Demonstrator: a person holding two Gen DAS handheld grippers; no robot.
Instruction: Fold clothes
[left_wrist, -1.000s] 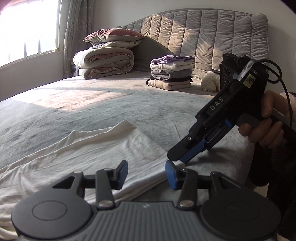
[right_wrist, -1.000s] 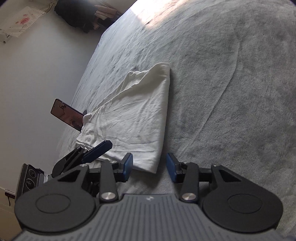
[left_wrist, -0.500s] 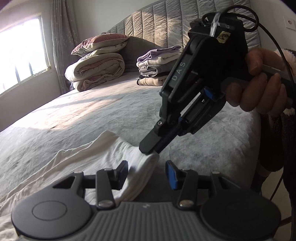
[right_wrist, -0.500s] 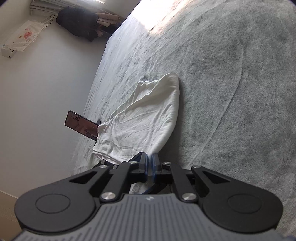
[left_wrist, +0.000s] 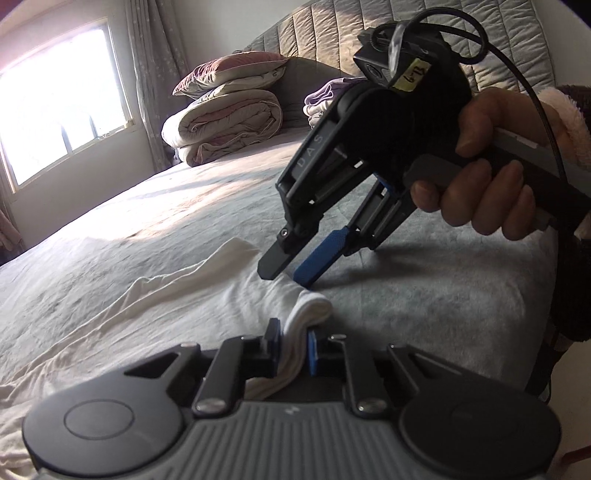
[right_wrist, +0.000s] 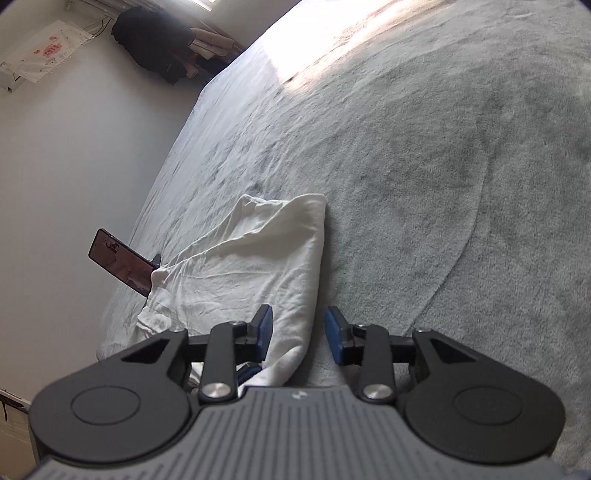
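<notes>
A white garment (left_wrist: 177, 306) lies partly folded on the grey bed (left_wrist: 424, 295). My left gripper (left_wrist: 293, 349) is shut on the garment's near corner, with a thick fold pinched between its pads. In the left wrist view my right gripper (left_wrist: 291, 271), held by a hand (left_wrist: 480, 184), hovers open just above the cloth beyond that corner. The right wrist view shows the right gripper (right_wrist: 298, 338) open over the garment's (right_wrist: 240, 266) folded edge, nothing between its fingers.
Rolled duvets and pillows (left_wrist: 225, 118) and a stack of folded clothes (left_wrist: 325, 99) sit near the quilted headboard (left_wrist: 498, 48). A phone (right_wrist: 122, 266) stands propped at the bed's edge beside the wall. Grey bedspread (right_wrist: 443, 184) stretches wide to the right of the garment.
My left gripper went from open to shut on the garment's corner. My right gripper, shut on that corner half a second ago, has let go, opened and lifted slightly.
</notes>
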